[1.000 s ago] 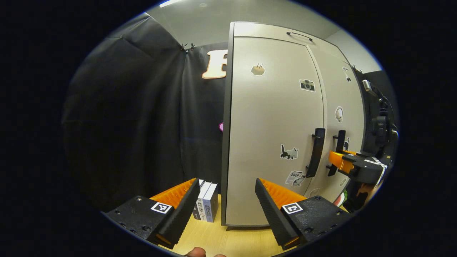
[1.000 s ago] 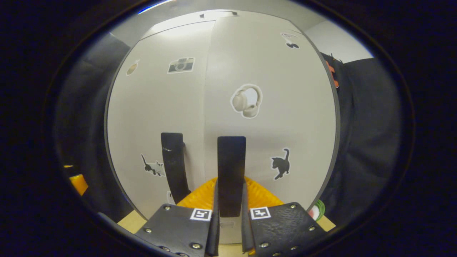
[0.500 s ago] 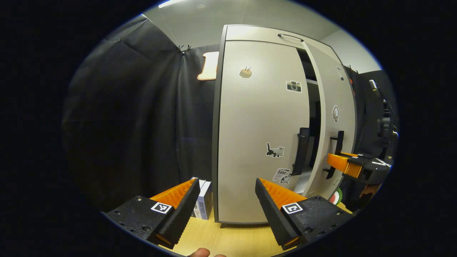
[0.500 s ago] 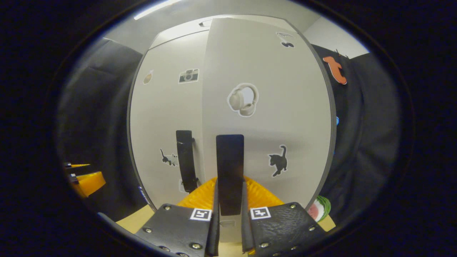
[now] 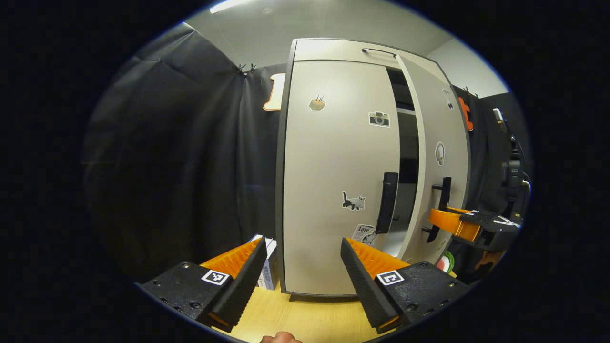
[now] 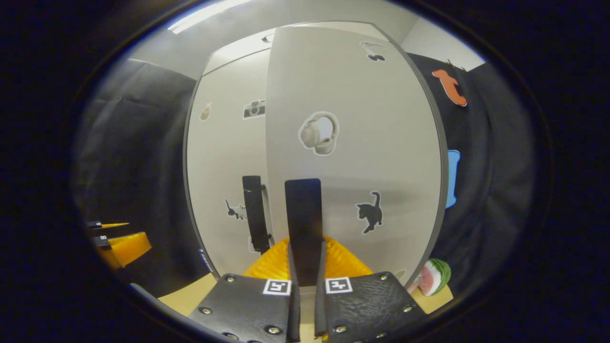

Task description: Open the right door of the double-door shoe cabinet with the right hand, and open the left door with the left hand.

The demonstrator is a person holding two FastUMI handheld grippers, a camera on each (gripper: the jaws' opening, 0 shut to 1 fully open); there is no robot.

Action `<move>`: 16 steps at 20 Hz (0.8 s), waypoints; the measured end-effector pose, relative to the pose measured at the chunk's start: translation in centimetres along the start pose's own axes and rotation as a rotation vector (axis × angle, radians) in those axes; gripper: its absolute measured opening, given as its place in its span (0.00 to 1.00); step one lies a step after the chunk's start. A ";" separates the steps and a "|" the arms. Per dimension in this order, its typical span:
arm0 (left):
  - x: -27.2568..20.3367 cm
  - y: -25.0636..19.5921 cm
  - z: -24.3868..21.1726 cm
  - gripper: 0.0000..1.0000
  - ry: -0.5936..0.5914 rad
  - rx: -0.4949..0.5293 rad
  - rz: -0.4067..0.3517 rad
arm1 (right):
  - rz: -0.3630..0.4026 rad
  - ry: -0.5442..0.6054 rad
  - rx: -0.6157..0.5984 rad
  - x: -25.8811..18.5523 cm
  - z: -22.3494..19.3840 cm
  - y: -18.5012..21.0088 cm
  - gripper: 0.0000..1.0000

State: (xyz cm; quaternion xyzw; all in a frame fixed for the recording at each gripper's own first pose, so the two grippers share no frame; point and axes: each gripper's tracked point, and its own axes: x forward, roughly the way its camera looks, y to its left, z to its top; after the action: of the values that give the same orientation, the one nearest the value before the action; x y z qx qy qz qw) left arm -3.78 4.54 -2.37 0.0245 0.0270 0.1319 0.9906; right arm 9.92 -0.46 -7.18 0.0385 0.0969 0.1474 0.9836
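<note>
The pale shoe cabinet stands on a wooden surface. Its left door [image 5: 333,190] is closed, with a dark vertical handle [image 5: 388,202] at its inner edge. The right door [image 5: 443,143] stands partly open, and a dark gap shows between the doors. My right gripper [image 6: 305,267] is shut on the right door's handle [image 6: 303,214]; in the left gripper view that gripper [image 5: 436,219] grips the handle [image 5: 444,190] from the right. My left gripper [image 5: 302,267] hangs open in front of the left door, well short of its handle. The right gripper view has the left gripper [image 6: 119,243] far left.
Books [image 5: 269,267] stand against the cabinet's left side on the wooden surface [image 5: 305,319]. A watermelon-patterned object [image 6: 431,276] lies by the cabinet's right foot. Camera gear on a stand [image 5: 512,171] is at the far right. Black cloth walls surround the cabinet.
The right door has swung from closed to partly open, drawn by my right gripper on its handle. My left gripper stayed open and has drifted slightly back from the left door.
</note>
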 end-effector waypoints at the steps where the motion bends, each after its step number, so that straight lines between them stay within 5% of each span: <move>1: -0.2 -0.1 -0.1 0.96 0.005 0.001 0.002 | 0.011 -0.005 0.007 -0.3 0.0 -0.1 0.12; 16: -2.1 -0.7 -0.1 0.96 0.007 0.001 0.041 | 0.161 -0.014 0.047 -3.2 0.4 -0.9 0.12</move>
State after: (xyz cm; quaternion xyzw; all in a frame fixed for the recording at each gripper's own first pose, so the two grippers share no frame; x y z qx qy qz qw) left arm -5.63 3.31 -2.40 0.0252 0.0300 0.1523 0.9876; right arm 7.27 -2.25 -6.31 0.0705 0.0901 0.2236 0.9679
